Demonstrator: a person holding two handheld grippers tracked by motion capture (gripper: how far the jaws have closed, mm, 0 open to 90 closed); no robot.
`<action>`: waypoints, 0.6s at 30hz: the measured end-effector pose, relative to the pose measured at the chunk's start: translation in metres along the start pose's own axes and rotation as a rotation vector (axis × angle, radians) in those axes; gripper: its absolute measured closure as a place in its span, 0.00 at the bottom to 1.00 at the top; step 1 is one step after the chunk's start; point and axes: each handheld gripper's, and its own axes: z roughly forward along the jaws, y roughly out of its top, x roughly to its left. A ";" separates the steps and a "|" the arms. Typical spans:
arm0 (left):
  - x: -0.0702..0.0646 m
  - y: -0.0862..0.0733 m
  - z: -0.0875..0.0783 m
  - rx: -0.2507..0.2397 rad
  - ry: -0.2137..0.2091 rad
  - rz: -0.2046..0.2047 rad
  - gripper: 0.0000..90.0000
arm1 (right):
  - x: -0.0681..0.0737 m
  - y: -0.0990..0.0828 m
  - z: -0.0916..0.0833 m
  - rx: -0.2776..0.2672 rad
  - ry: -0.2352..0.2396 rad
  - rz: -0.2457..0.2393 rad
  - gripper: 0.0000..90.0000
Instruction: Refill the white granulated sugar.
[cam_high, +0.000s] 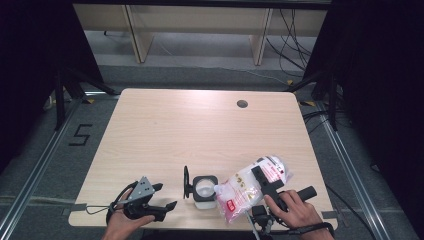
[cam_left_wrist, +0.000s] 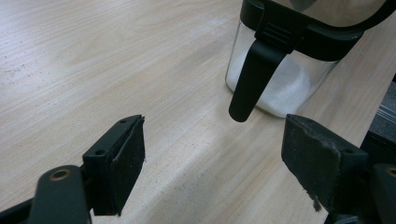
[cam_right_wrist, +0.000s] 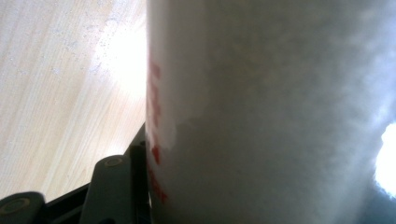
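Bag (cam_high: 252, 184) of white grains is tilting over the open jar (cam_high: 205, 190) (near table edge), clamped in right gripper (cam_high: 264, 183); left gripper (cam_high: 165, 197) is resting beside the jar, jaws wide, empty.

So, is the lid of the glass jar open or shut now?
Open. In the high view the black lid stands on edge at the left of the jar, and the white contents show through the jar's uncovered mouth.

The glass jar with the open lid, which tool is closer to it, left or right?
Right. The right tool holds the plastic bag tipped at the glass jar, beside it. The left tool rests open, apart, on the jar's other side.
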 end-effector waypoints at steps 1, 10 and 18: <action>0.000 0.000 0.000 0.001 0.003 -0.008 0.24 | 0.001 0.000 0.000 0.003 0.001 0.009 0.49; -0.001 0.000 0.000 -0.005 -0.002 -0.007 0.24 | 0.000 0.000 0.000 0.001 0.003 0.008 0.49; -0.001 0.000 0.001 -0.003 0.000 -0.019 0.24 | 0.000 0.000 -0.002 0.018 0.006 0.012 0.49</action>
